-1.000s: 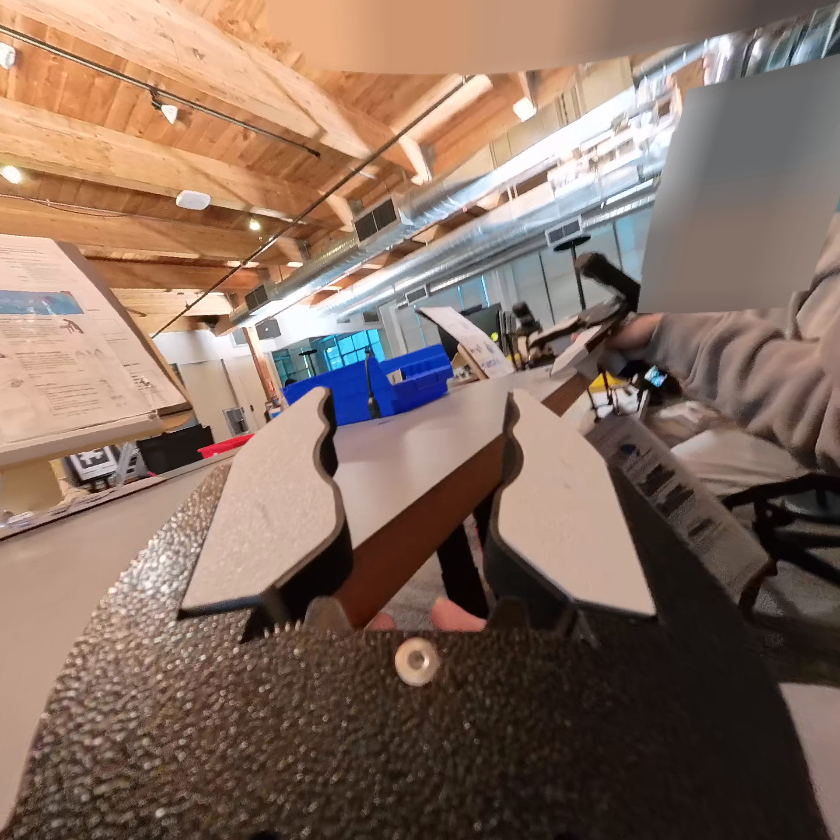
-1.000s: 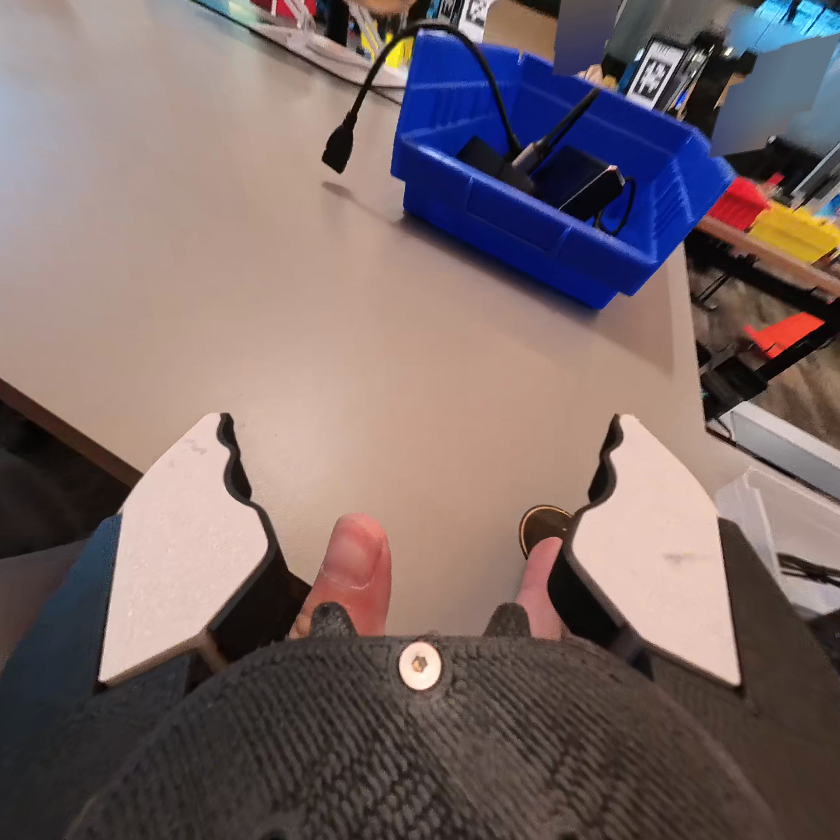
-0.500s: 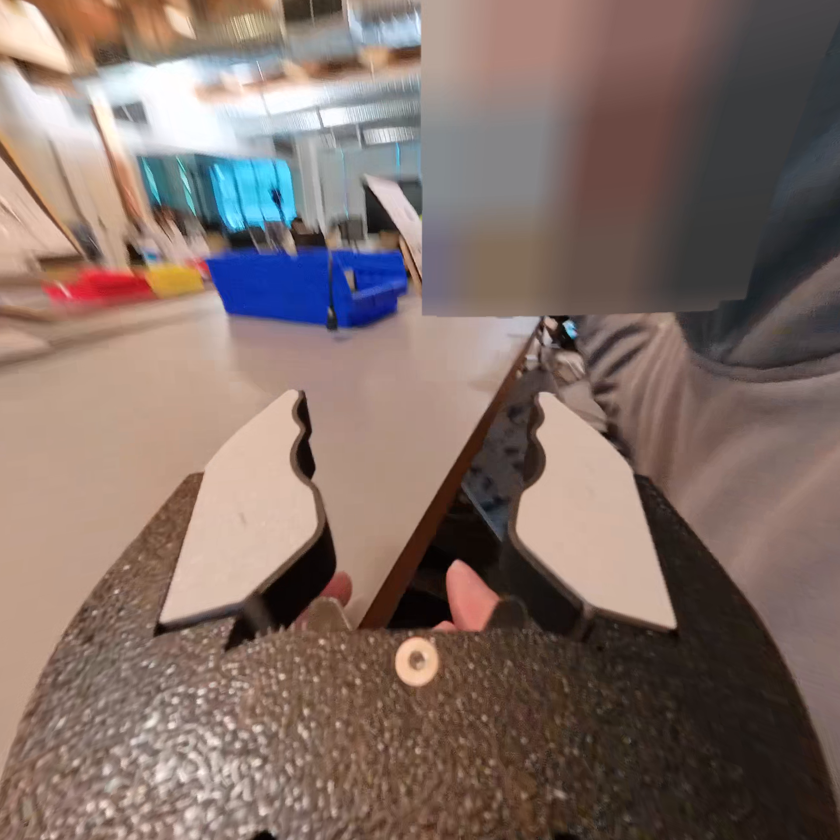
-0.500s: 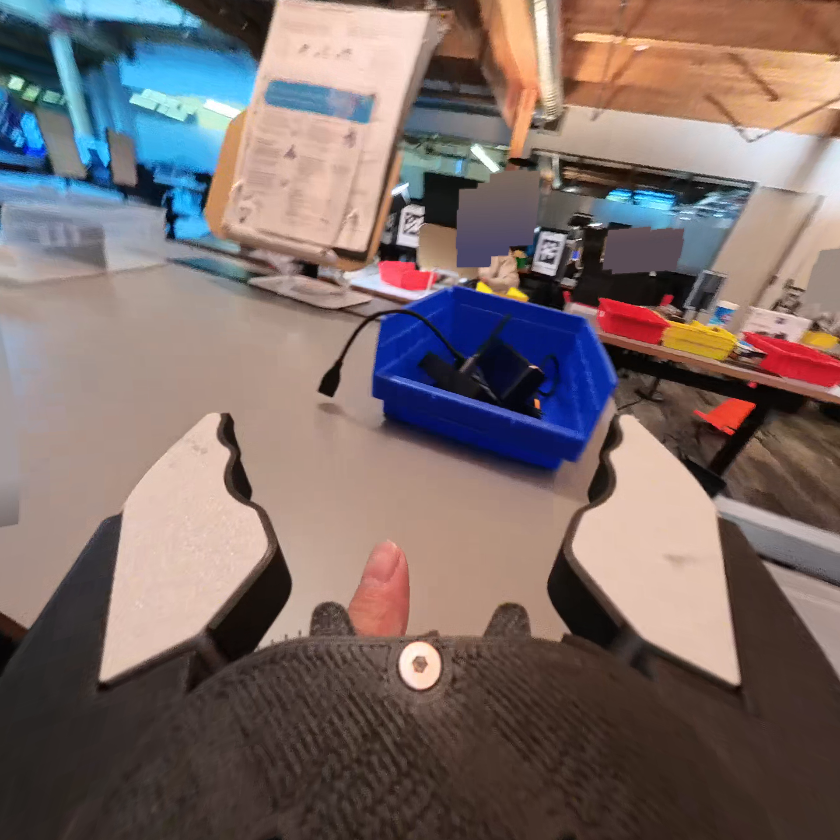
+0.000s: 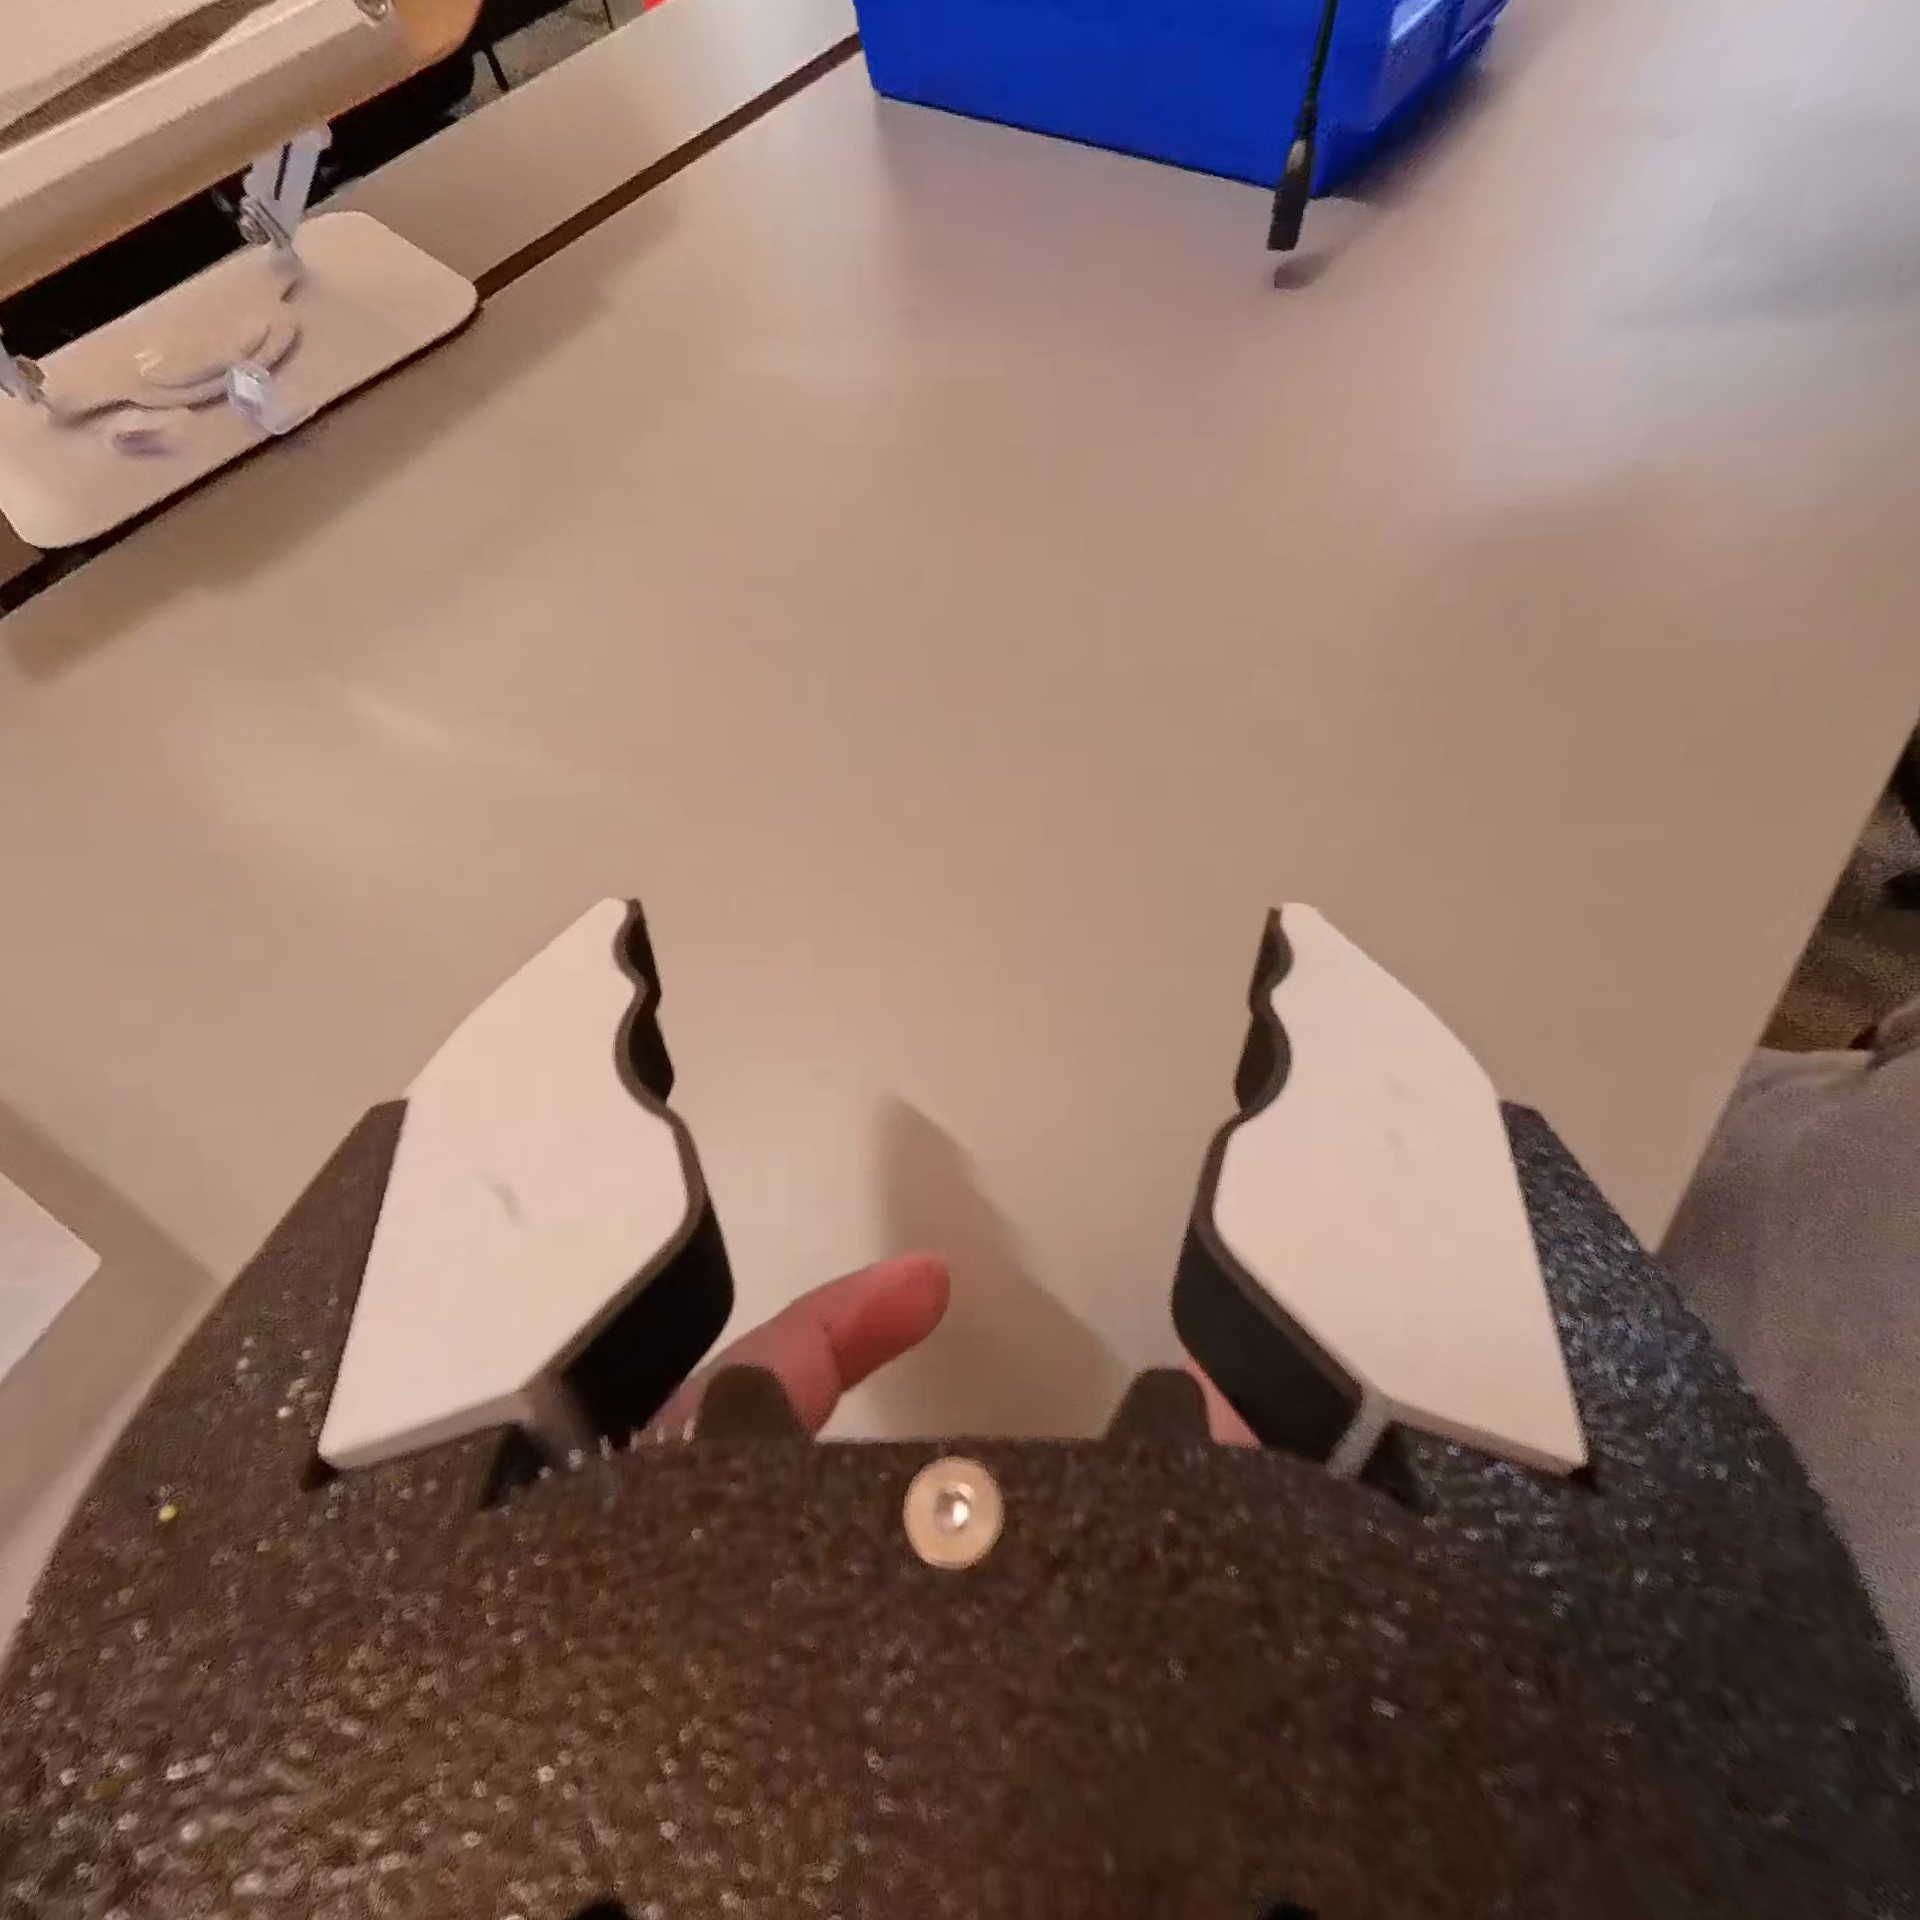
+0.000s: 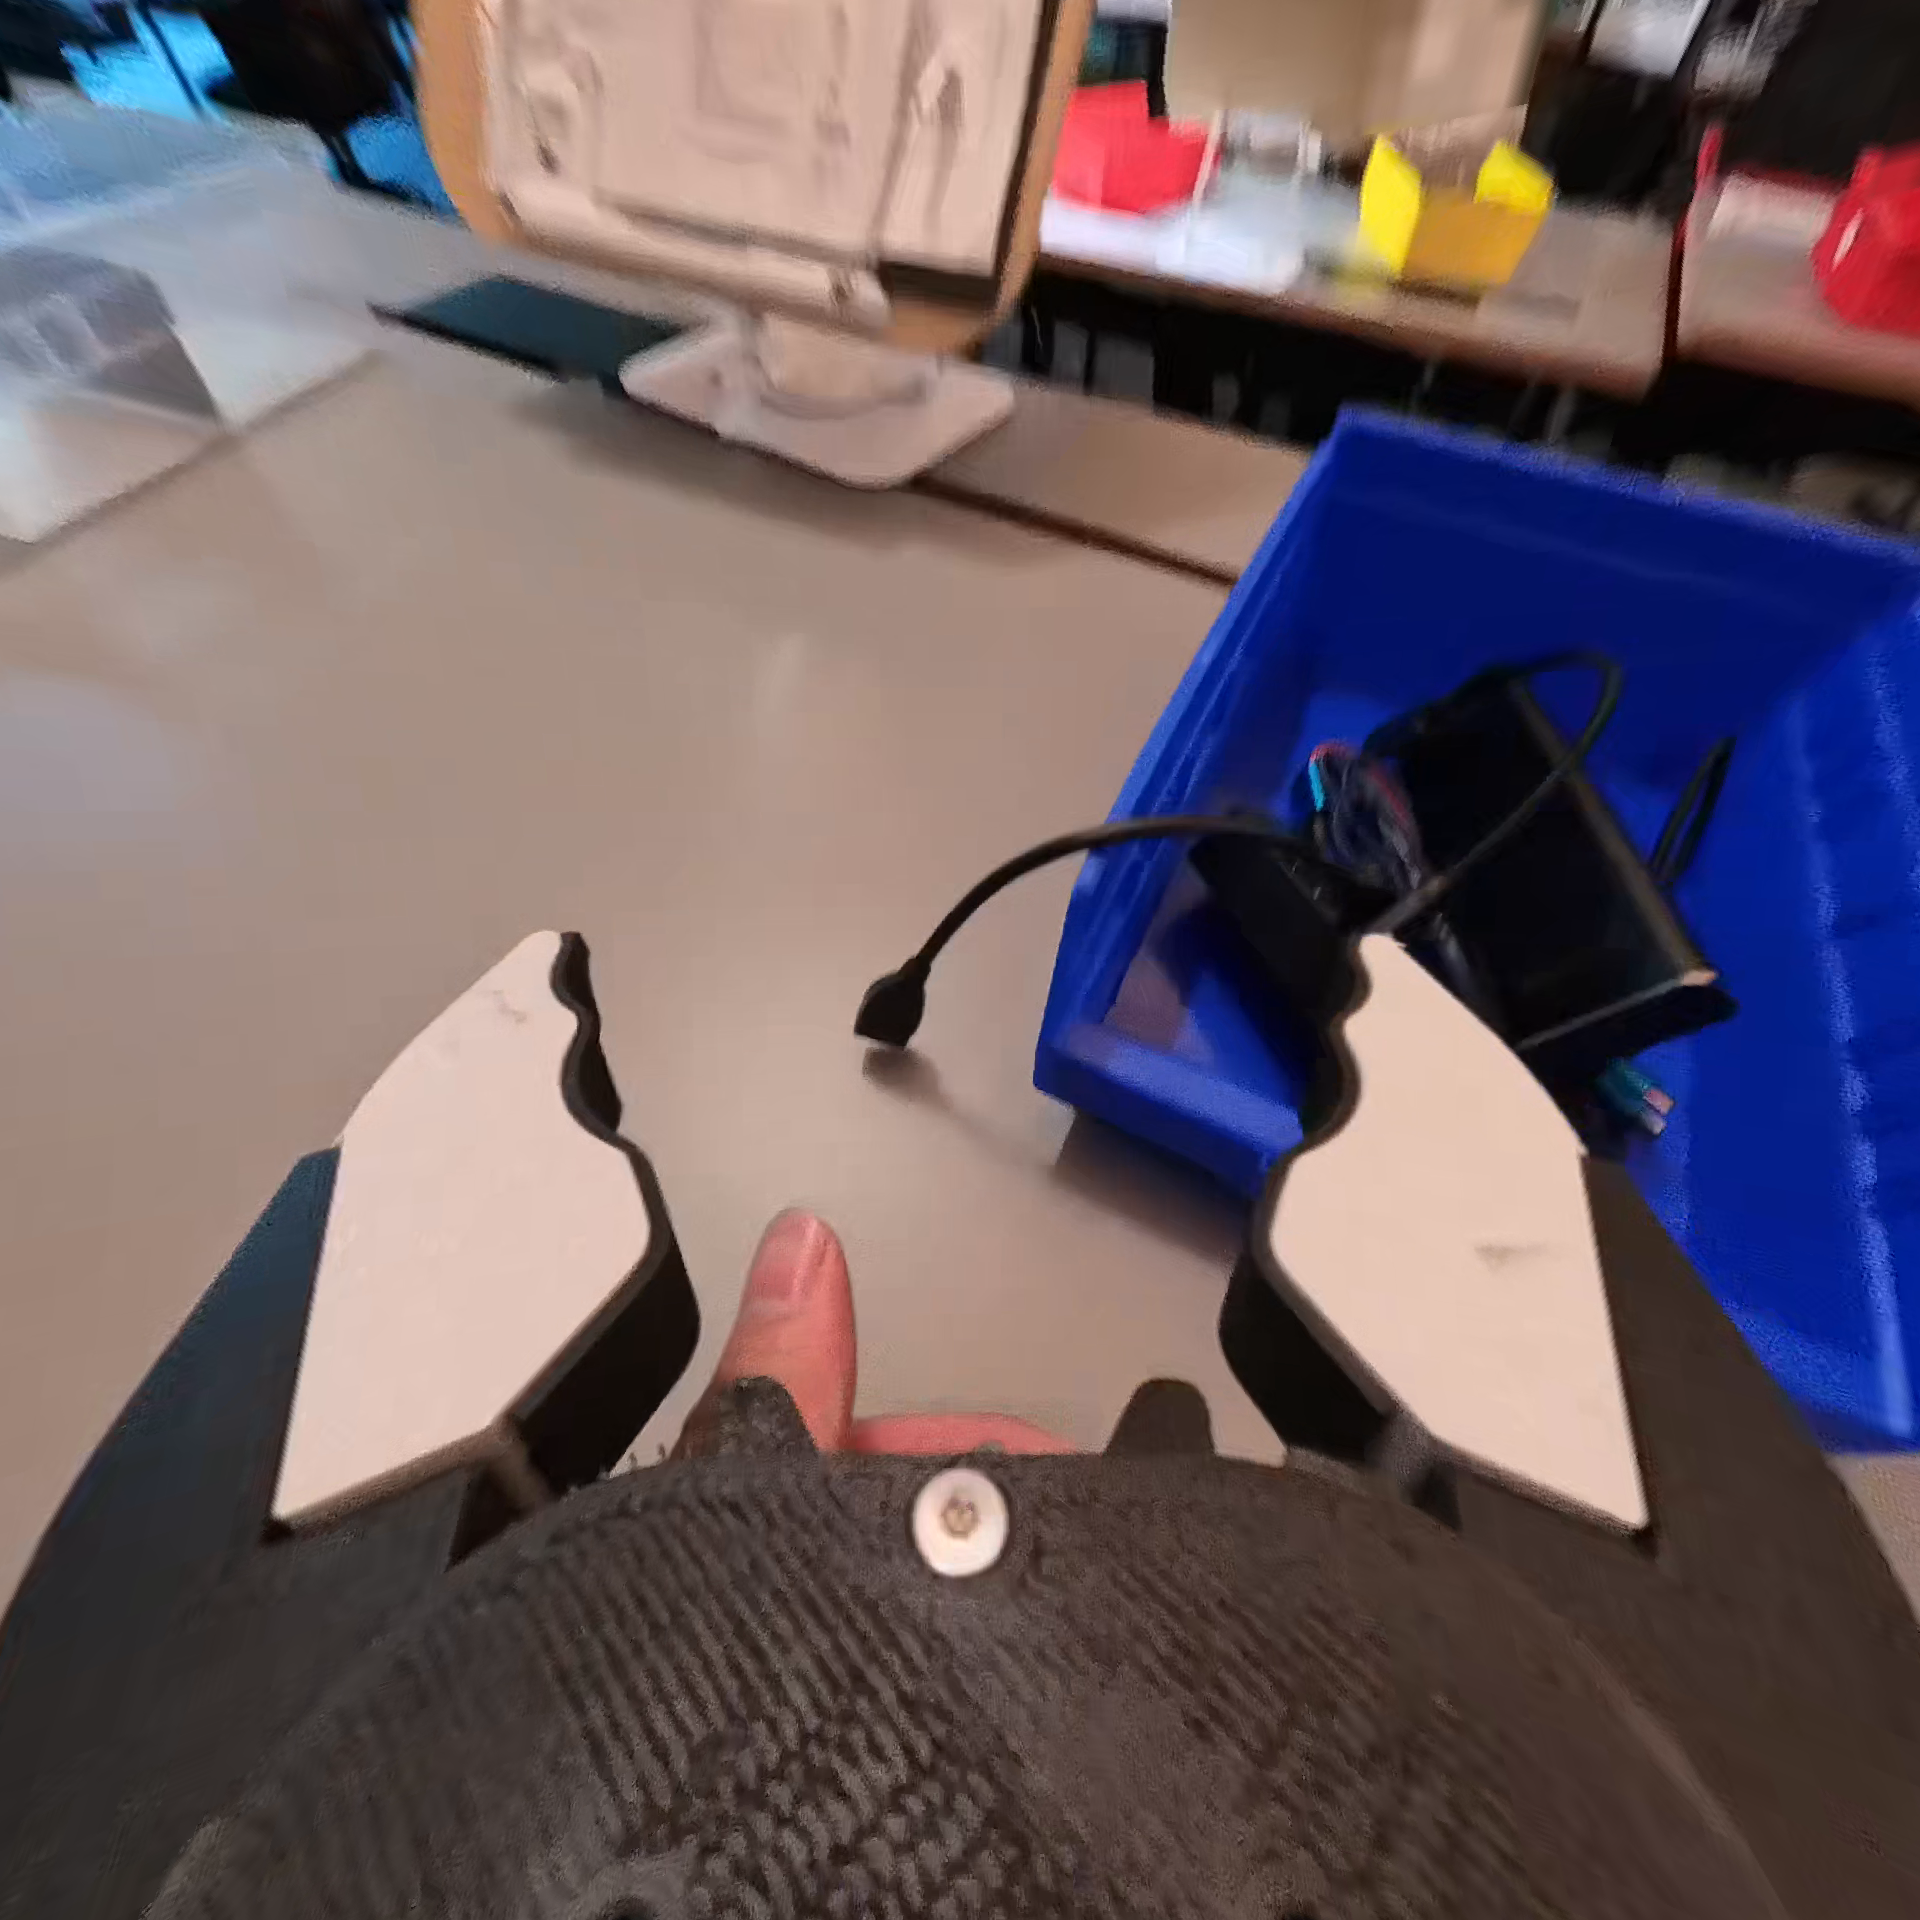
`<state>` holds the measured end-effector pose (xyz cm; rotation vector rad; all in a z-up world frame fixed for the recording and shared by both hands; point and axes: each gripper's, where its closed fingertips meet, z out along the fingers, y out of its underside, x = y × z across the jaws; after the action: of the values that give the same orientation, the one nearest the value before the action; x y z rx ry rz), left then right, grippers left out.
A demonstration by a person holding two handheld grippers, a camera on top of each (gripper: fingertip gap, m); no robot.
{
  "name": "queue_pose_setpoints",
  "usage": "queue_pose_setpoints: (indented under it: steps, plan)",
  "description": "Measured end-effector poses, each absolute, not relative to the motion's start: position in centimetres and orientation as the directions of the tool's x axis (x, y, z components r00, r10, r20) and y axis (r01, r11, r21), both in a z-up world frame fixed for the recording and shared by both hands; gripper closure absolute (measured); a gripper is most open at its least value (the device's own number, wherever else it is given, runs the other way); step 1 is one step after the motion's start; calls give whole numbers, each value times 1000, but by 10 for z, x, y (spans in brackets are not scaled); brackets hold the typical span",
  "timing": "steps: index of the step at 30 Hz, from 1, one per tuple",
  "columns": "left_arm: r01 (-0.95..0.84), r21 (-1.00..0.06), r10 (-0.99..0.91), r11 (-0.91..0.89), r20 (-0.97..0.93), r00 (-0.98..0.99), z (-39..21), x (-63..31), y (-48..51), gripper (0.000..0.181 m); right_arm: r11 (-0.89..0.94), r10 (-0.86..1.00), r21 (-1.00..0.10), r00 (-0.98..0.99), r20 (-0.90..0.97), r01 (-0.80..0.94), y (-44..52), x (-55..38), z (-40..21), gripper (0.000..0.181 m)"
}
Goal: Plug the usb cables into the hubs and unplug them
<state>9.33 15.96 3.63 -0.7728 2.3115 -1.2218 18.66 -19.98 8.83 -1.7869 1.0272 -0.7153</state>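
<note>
**Both tools wide and empty, cables waiting in the bin**

Here we are over the grey tabletop (image 5: 935,623), and nothing has been picked up yet. The left tool (image 5: 951,914) is spread wide, gripping nothing, just bare surface between its pale fingers (image 5: 540,1195). The right tool (image 6: 961,945) is equally wide apart and empty, hanging above the tabletop just beside the blue bin (image 6: 1403,582).

And that bin is where the action lies. Inside sits a dark hub (image 6: 1558,883) propped at a tilt, tangled up with thin black wires. One short black cable (image 6: 1039,862) arches out over the bin's near wall, its plug (image 6: 888,1008) hanging just above the tabletop, apart from it judging by the shadow below. From the left view the same plug (image 5: 1286,208) dangles in front of the bin (image 5: 1091,73), well ahead of that tool.

How will it handle? My read: the cable is light and springy, so pinching the cord will let the end flop about. The stubby moulded plug body is the stiff part and the place to take hold, squarely across its flat sides. The hub looks light and smooth, likely to slide or lift when a plug is pushed in, so one tool should steady it. A stand with paper (image 6: 779,125) sits well behind, out of the way.
</note>
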Motion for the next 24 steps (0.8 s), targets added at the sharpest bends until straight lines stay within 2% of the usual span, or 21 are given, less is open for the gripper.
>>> queue_pose_setpoints:
  steps: [3, 7, 10, 12, 14, 16, 18, 21, 22, 24]
  plan:
    - [-246, -859, -614, 449, -97, -783, 41, 101, 158, 72, -223, -907, -839, 420, -7, -496, -189, 185, 68, 58]
    - [-219, -912, -540, 347, -3, -842, 54, 109, 140, 71, -118, -870, -721, 421, -256, -682, -147, 155, 47, 60]
    - [-244, -898, -491, 366, 37, -871, 47, 130, 126, 58, -56, -927, -788, 325, -187, -613, -146, 164, 56, 66]
    - [-285, -893, -535, 348, 60, -842, 47, 156, 117, 58, -106, -922, -839, 369, -119, -534, -138, 164, 65, 63]
    - [-296, -913, -560, 281, 94, -823, 58, 179, 97, 61, -99, -896, -840, 416, -158, -533, -125, 155, 62, 61]
    - [-279, -925, -528, 259, 106, -842, 73, 190, 67, 62, -52, -863, -847, 450, -228, -529, -115, 149, 64, 62]
    - [-204, -933, -467, 296, 45, -883, 89, 196, 30, 63, -70, -869, -862, 455, -195, -502, -125, 152, 66, 61]
    - [-106, -924, -365, 366, -38, -930, 109, 204, -33, 63, -156, -941, -850, 337, -27, -503, -177, 171, 63, 61]
    - [-125, -920, -365, 370, -21, -931, 115, 212, -54, 67, -178, -961, -867, 273, 51, -465, -198, 180, 69, 62]
    - [-170, -917, -362, 362, 30, -932, 127, 227, -93, 67, -251, -951, -883, 271, 149, -395, -221, 188, 82, 61]
